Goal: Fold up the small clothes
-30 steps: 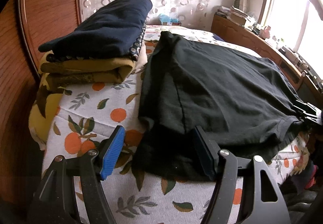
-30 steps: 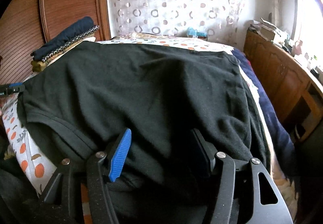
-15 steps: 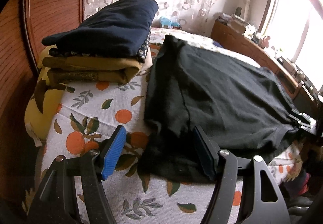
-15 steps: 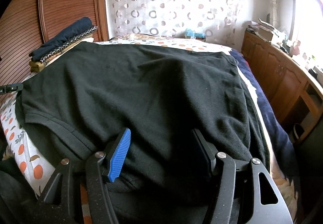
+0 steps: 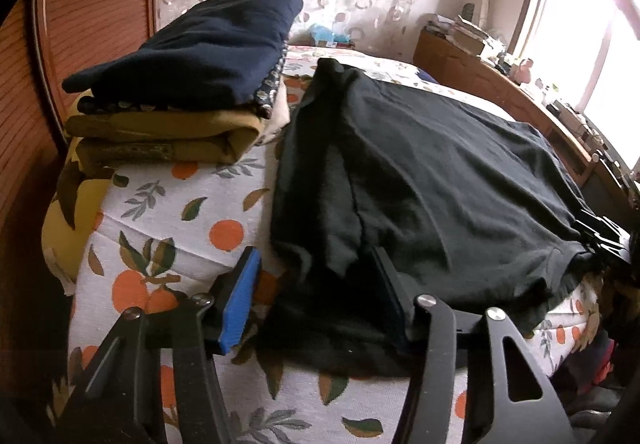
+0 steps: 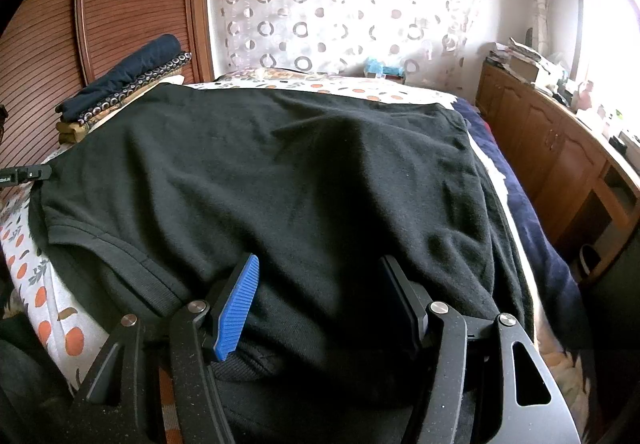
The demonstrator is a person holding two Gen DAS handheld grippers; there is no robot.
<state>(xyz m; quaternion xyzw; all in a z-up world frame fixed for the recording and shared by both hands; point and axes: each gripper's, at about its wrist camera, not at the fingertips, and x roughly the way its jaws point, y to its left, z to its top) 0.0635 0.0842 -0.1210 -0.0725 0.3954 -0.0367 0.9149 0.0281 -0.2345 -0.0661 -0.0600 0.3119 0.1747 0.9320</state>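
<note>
A black shirt lies spread flat on the orange-print bedsheet. My left gripper is at the shirt's near left corner. Its jaws are closing around the bunched sleeve, and a strip of sheet still shows between the blue pad and the cloth. My right gripper sits at the near right edge of the shirt. It is open, with a thick fold of black cloth lying between its fingers. Each gripper's tip shows in the other view: the right gripper and the left gripper.
A stack of folded clothes, navy on top of mustard, sits at the back left by the wooden headboard. A dark blue blanket hangs down the bed's right side. A cluttered wooden cabinet runs under the window.
The left gripper's jaws have narrowed around the sleeve, and the sleeve has bunched up a little. The right gripper and the cloth in it look the same.
</note>
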